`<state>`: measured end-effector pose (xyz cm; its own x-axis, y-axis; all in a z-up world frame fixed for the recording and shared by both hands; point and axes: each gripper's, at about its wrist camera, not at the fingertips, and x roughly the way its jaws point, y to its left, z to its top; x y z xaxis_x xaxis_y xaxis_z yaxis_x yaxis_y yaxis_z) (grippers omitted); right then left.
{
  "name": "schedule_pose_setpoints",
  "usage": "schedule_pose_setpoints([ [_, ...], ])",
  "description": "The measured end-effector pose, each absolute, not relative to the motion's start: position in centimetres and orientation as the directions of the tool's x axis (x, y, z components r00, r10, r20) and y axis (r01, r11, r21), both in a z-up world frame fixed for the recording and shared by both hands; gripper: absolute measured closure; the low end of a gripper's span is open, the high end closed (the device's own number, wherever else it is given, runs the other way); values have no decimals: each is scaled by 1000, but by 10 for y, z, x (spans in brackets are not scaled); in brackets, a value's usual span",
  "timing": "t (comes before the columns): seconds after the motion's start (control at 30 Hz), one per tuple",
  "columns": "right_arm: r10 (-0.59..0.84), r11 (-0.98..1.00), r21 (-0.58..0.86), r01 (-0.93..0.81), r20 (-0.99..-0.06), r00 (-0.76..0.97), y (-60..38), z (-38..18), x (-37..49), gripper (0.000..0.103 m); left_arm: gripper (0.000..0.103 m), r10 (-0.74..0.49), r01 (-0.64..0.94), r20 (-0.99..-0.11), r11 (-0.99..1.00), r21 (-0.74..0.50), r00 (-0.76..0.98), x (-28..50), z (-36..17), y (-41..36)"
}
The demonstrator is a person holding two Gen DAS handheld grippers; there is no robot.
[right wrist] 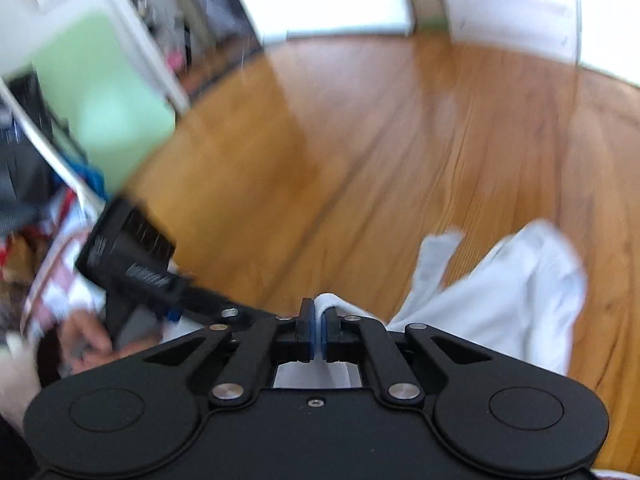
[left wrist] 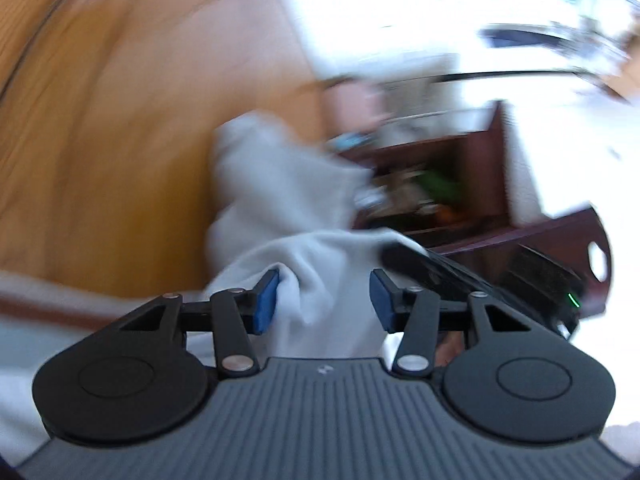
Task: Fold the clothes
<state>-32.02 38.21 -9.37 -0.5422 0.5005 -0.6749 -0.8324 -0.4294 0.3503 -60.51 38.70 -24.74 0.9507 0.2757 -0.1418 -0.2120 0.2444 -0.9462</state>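
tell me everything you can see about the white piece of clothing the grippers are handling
The white garment looks like soft, thick fabric, plain and unprinted, bunched rather than folded. It hangs in loose folds above the wooden floor. The right gripper is shut on a pinched edge of it, and the rest drapes off to one side. In the left wrist view a fold of it bulges between the left gripper's blue pads, which stand apart; one pad touches the cloth. Both pictures are blurred, so seams and garment type are unclear.
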Motion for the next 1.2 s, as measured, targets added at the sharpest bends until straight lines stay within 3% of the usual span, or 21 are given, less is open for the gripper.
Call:
schedule_pose_setpoints([
  [0.1, 604, -413, 412, -812, -544, -582, 379, -57, -290, 98, 32, 297, -211, -92, 399, -893, 950, -603, -217, 373],
  [0.17, 641, -422, 431, -797, -480, -599, 378, -39, -277, 98, 28, 313, -222, -81, 448, -866, 946, -600, -208, 366],
  [0.23, 625, -451, 407, -794, -490, -607, 380, -37, -277, 98, 27, 323, -250, -99, 470, -847, 941, -597, -206, 363],
  [0.3, 584, -462, 429, -777, -512, -630, 381, -45, -278, 98, 19, 340, -302, -140, 487, -820, 930, -592, -206, 363],
  [0.43, 489, -483, 496, -722, -531, -692, 382, -58, -287, 98, 21, 380, -397, -218, 496, -772, 899, -583, -211, 363],
  [0.47, 474, -485, 506, -713, -533, -701, 382, -59, -289, 97, 34, 373, -398, -220, 514, -760, 901, -581, -211, 362],
  [0.5, 469, -485, 508, -712, -536, -702, 378, -63, -293, 97, 72, 371, -413, -234, 535, -737, 899, -577, -210, 361],
  [0.53, 470, -482, 506, -716, -540, -698, 374, -65, -296, 97, 87, 378, -440, -258, 554, -706, 889, -576, -208, 360],
  [0.57, 479, -469, 496, -731, -552, -683, 375, -65, -295, 94, 92, 401, -470, -271, 570, -674, 875, -577, -205, 358],
  [0.6, 500, -442, 473, -762, -575, -647, 375, -66, -294, 94, 92, 447, -510, -274, 581, -635, 851, -580, -199, 356],
  [0.63, 525, -408, 446, -797, -600, -604, 370, -71, -294, 85, 92, 505, -561, -281, 579, -591, 816, -585, -193, 354],
  [0.7, 558, -341, 392, -855, -648, -519, 368, -79, -281, 55, 92, 618, -672, -305, 537, -510, 725, -602, -180, 357],
  [0.77, 582, -273, 333, -903, -690, -430, 368, -87, -267, 53, 92, 734, -794, -347, 426, -434, 584, -637, -169, 371],
  [0.87, 557, -180, 288, -941, -758, -339, 369, -106, -245, 53, 93, 844, -979, -500, 139, -146, 194, -683, -160, 402],
  [0.97, 534, -101, 269, -958, -798, -280, 372, -127, -223, 53, 92, 857, -990, -509, -127, -53, -82, -742, -157, 431],
  [1.07, 507, -55, 229, -972, -832, -225, 381, -147, -211, 53, 89, 808, -919, -446, -379, 105, -384, -775, -160, 445],
  [1.13, 489, -46, 205, -978, -849, -201, 382, -160, -203, 53, 81, 767, -902, -492, -422, 95, -411, -790, -171, 451],
  [1.2, 468, -52, 189, -981, -863, -191, 386, -168, -203, 53, 67, 753, -913, -555, -406, 33, -354, -803, -188, 452],
])
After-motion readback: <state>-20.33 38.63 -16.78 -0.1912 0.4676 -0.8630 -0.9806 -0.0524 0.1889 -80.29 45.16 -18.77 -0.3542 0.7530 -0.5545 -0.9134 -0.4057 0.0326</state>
